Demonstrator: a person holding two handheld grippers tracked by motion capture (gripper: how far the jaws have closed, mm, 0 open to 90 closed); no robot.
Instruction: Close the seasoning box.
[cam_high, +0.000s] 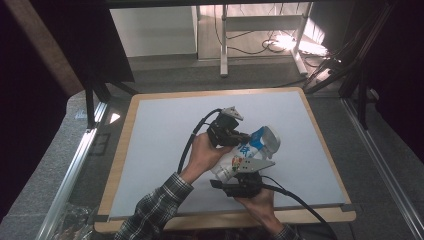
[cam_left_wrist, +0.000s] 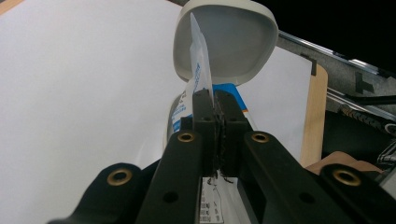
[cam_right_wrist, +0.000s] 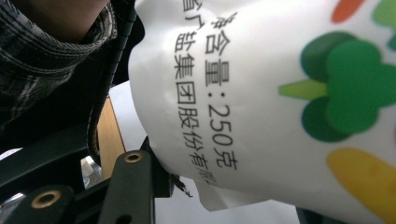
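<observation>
Two grippers clamp one white pouch (cam_high: 240, 155) — mid-table, edges well apart.

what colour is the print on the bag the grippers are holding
White bag with black text and green, yellow and orange shapes; clearest in the right gripper view.

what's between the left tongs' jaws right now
The thin top edge of the white and blue bag, pinched flat between the shut left tongs, with a grey bowl behind; the left gripper view shows it.

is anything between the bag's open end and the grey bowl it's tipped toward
Nothing visible: the white printed plastic bag, pinched by the left gripper and gripped lower down by the right gripper, reaches right to the grey rounded bowl's mouth.
</observation>
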